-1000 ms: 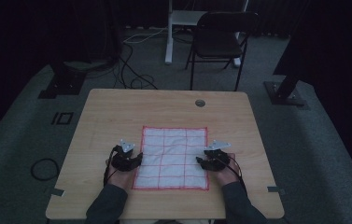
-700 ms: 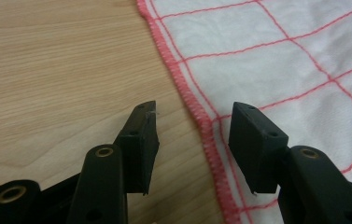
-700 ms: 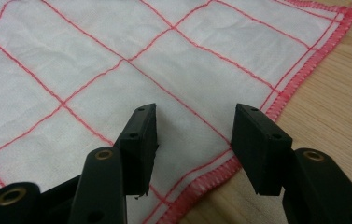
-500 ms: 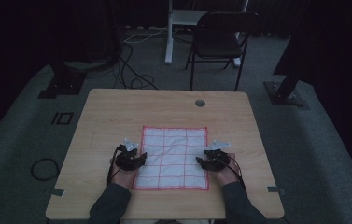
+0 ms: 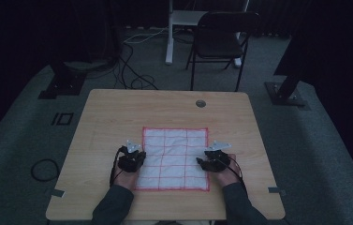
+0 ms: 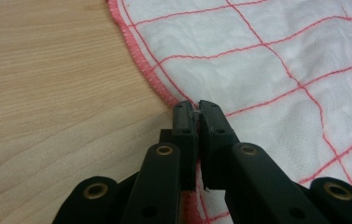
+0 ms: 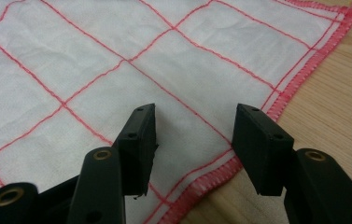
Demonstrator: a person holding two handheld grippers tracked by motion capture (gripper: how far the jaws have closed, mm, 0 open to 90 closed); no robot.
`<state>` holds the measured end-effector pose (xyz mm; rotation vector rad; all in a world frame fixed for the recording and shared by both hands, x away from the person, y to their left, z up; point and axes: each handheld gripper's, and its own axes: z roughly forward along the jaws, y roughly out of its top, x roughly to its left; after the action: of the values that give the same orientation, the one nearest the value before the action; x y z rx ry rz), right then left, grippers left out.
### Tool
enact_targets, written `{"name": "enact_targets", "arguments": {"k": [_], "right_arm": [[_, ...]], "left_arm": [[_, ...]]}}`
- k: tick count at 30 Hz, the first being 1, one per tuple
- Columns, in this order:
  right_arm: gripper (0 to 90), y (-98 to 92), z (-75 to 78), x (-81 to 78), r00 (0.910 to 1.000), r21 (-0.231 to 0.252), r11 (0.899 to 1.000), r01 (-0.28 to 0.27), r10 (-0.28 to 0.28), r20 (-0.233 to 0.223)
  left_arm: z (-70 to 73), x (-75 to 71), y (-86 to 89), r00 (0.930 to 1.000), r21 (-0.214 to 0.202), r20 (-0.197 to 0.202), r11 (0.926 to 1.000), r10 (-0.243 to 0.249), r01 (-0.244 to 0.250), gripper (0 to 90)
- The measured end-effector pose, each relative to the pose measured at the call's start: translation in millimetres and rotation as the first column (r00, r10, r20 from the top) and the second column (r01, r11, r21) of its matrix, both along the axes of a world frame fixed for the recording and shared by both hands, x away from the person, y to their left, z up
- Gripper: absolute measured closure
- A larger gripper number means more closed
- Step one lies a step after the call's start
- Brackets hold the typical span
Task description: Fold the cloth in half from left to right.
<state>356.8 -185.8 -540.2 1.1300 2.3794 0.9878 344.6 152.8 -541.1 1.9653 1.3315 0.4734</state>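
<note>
A white cloth (image 5: 174,154) with a red grid and red hem lies flat on the wooden table (image 5: 118,112). My left gripper (image 5: 139,155) sits at the cloth's left edge. In the left gripper view the gripper (image 6: 197,109) is shut, with a sliver of the cloth (image 6: 267,60) pinched between its jaws at the hem. My right gripper (image 5: 201,162) rests at the cloth's right edge. In the right gripper view the gripper (image 7: 194,123) stands open just above the cloth (image 7: 94,46), its jaws astride the fabric near the hem, gripping nothing.
A round cable hole (image 5: 201,103) sits near the table's far edge. Beyond the table stand a dark folding chair (image 5: 221,37) and a white desk leg (image 5: 169,33). Cables (image 5: 132,79) lie on the floor, and stand bases (image 5: 284,93) flank the table.
My left gripper has slid a little to the right, onto the cloth's left edge. The right gripper and the cloth have stayed where they were.
</note>
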Motion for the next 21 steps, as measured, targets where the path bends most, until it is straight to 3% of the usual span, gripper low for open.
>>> {"name": "enact_targets", "arguments": {"k": [15,20,21], "right_arm": [[46.5,12.0,1.0,-5.3,0.9983,-0.002,0.998,-0.058,0.058,0.000],[46.3,11.2,1.5,-5.3,0.9985,0.002,0.999,-0.054,0.054,0.002],[46.3,11.1,1.7,-5.4,0.9986,0.001,0.999,-0.052,0.052,0.004]], "left_arm": [[1.2,-6.0,37.7,0.9963,-0.032,-0.029,0.9962,0.080,-0.081,87.1],[1.9,-6.3,42.6,0.9945,-0.065,-0.053,0.9935,0.090,-0.094,87.3],[1.0,-6.2,43.0,0.9952,-0.092,-0.059,0.9922,0.079,-0.084,87.4]]}}
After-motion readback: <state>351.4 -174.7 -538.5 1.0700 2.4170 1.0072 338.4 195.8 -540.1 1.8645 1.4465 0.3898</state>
